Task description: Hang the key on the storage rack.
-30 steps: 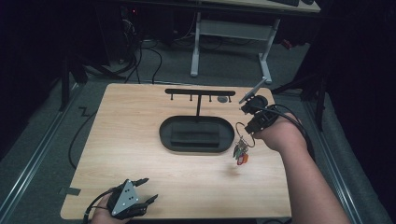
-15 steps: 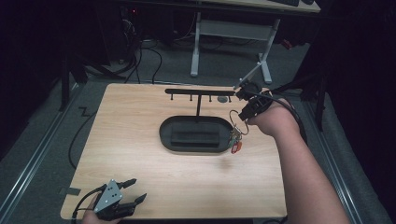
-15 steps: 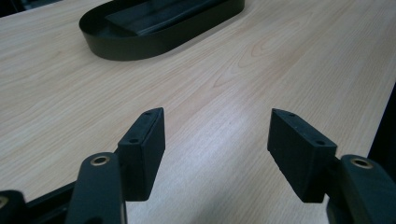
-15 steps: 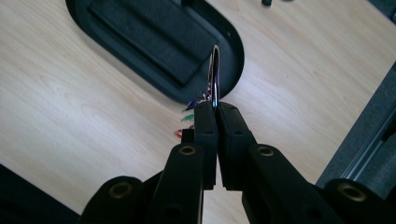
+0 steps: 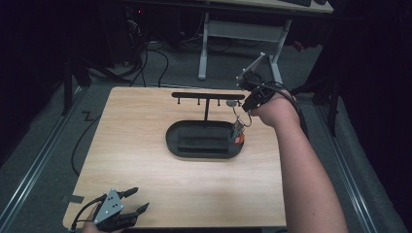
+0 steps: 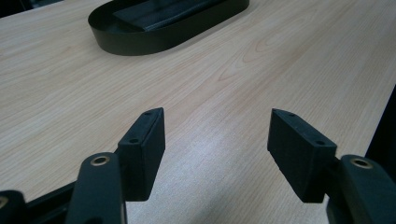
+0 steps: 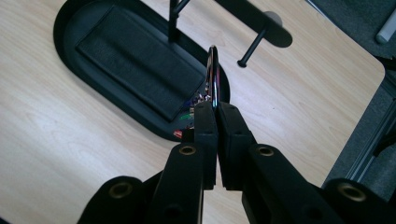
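Right tongs (image 7: 212, 109) clamped on the key ring (image 7: 213, 74), edge-on and upright, keys (image 5: 237, 130) dangling over the right end of the black tray (image 5: 194, 150); nearest hook peg (image 7: 252, 49) lies just beyond, up-right; left tongs (image 6: 215, 144) wide open, empty, low over the counter (image 5: 145, 179) near edge, well apart.

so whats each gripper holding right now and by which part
The right gripper is shut on the metal ring of a key bunch, which hangs below. The left gripper is open and holds nothing.
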Available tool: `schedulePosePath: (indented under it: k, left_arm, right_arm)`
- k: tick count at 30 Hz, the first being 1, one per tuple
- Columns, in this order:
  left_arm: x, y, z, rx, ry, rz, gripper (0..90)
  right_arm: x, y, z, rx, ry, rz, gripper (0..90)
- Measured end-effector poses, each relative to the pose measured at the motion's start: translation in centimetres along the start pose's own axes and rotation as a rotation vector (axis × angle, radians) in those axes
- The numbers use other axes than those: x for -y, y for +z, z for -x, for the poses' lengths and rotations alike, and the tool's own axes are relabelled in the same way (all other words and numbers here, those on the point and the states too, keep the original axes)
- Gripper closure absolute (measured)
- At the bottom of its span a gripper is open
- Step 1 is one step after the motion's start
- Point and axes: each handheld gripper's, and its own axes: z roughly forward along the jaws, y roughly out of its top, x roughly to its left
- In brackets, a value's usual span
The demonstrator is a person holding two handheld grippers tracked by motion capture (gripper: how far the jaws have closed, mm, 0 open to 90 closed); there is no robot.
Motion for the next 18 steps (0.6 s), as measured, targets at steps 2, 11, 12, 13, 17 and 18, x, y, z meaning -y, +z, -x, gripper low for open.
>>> schedulePosePath:
  k: [2,11,12,13,17,18]
  left_arm:
    - [0.0,0.0,0.0,0.003,0.005,-0.005,37.4]
    - [-0.1,0.4,0.2,0.008,0.023,-0.011,37.4]
    - [-0.1,0.4,0.2,0.010,0.026,-0.016,37.4]
    - [-0.1,0.5,0.2,0.010,0.028,-0.016,37.4]
    - [-0.1,0.6,0.3,0.012,0.036,-0.021,37.4]
    - [-0.1,0.6,0.3,0.012,0.038,-0.023,37.5]
  right_arm:
    - [-0.3,0.4,0.3,0.003,0.009,-0.004,88.1]
    - [-0.9,2.4,2.1,0.000,0.048,-0.005,88.0]
    - [-0.9,2.7,2.3,-0.007,0.053,-0.007,87.9]
    - [-0.8,3.0,2.5,-0.009,0.057,-0.007,87.9]
    - [-0.7,4.1,3.2,-0.014,0.074,-0.012,87.9]
    - [-0.6,4.3,3.2,-0.016,0.082,-0.012,87.9]
